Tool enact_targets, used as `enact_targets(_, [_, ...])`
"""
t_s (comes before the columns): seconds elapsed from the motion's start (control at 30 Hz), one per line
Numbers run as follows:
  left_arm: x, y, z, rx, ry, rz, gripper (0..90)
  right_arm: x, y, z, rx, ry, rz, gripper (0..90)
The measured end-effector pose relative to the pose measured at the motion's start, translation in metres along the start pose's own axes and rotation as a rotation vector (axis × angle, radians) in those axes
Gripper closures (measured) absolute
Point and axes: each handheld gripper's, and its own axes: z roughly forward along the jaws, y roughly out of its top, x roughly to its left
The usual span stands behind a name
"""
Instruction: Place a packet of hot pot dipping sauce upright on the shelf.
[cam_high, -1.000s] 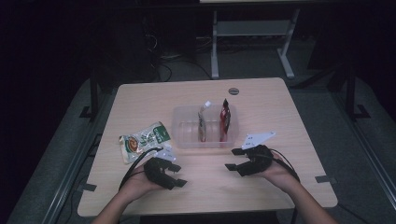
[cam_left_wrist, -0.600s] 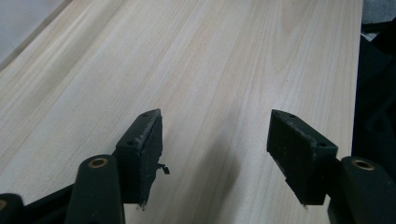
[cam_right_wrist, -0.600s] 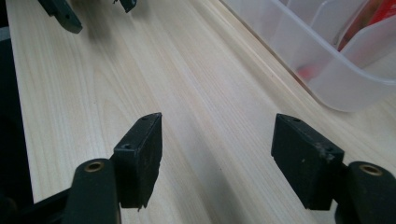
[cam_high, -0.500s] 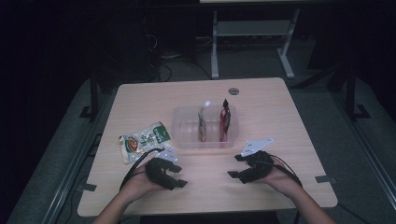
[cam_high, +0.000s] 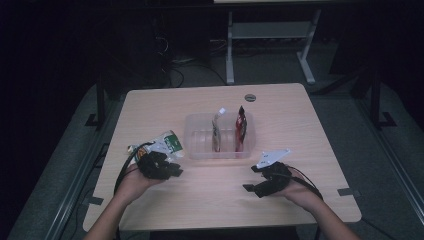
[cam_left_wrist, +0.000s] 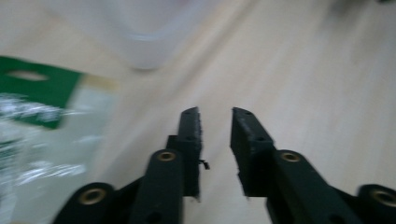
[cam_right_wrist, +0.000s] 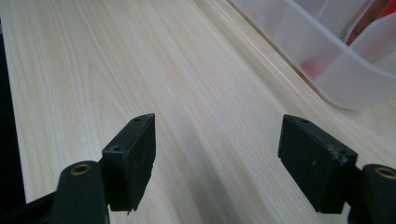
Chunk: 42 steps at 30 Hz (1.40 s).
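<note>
While beside the green snack bag (cam_high: 162, 145), left gripper (cam_high: 167, 169) just narrowed, seemingly pinching nothing; right gripper (cam_high: 256, 186) widened, spread over bare table (cam_high: 300, 110); pickup pending.

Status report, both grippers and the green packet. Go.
Left gripper jaws just closing, narrow gap, nothing between. Right gripper wide open, empty. Green packet flat on table beside left gripper, ungripped.

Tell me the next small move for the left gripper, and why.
Probably reopen the left gripper and ease it onto the green-and-white snack packet. Its jaws have just been closing with nothing between them, a narrow gap left, and the packet lies flat beside it, outside the clear plastic bin that already holds two upright packets.
</note>
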Motion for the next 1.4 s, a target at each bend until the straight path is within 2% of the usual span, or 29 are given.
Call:
enact_targets(0.07, [0.019,0.001,-0.009,-0.018,0.047,-0.042,82.8,0.0,0.0,0.0,0.001,-0.001,0.0,27.2])
enact_targets(0.17, [0.036,0.002,-0.015,-0.009,0.107,-0.059,88.4,-0.001,0.0,0.0,-0.003,-0.004,0.007,27.1])
enact_targets(0.2, [0.036,0.002,-0.015,-0.009,0.107,-0.059,89.6,-0.001,0.0,0.0,-0.003,-0.004,0.007,27.1])
enact_targets(0.23, [0.049,0.003,-0.016,-0.002,0.15,-0.074,89.7,-0.001,0.0,0.001,-0.003,-0.004,0.007,27.0])
enact_targets(0.33, [0.071,0.005,-0.019,-0.003,0.208,-0.101,89.7,-0.002,0.0,0.001,0.001,-0.009,0.003,27.0])
enact_targets(0.4, [0.082,0.006,-0.018,-0.016,0.24,-0.131,89.7,-0.002,0.0,0.001,-0.001,-0.008,0.004,27.0])
enact_targets(0.53, [0.105,0.007,-0.014,0.009,0.325,-0.149,89.7,-0.002,-0.001,0.002,0.001,-0.007,0.007,27.0])
enact_targets(0.63, [0.12,0.004,-0.009,0.003,0.352,-0.171,89.7,-0.003,-0.001,0.003,0.005,-0.008,0.006,27.0])
enact_targets(0.73, [0.132,-0.003,-0.003,0.023,0.378,-0.193,89.8,-0.003,-0.001,0.004,0.008,-0.005,0.006,27.0])
enact_targets(0.87, [0.135,-0.008,0.003,0.06,0.4,-0.198,89.8,-0.003,-0.001,0.004,0.009,-0.003,0.0,27.0])
enact_targets(0.9, [0.134,-0.008,0.003,0.056,0.399,-0.208,89.8,-0.003,-0.001,0.004,0.009,-0.004,-0.001,27.0])
enact_targets(1.0, [0.133,-0.009,0.003,0.056,0.399,-0.195,89.8,-0.004,-0.001,0.003,0.008,-0.008,0.005,27.0])
enact_targets(1.3, [0.12,-0.015,-0.002,0.068,0.324,-0.16,89.8,-0.006,-0.002,0.001,0.001,-0.013,0.003,27.0])
enact_targets(1.4, [0.116,-0.016,-0.004,0.075,0.313,-0.157,89.8,-0.006,-0.002,0.001,0.002,-0.013,0.006,27.0])
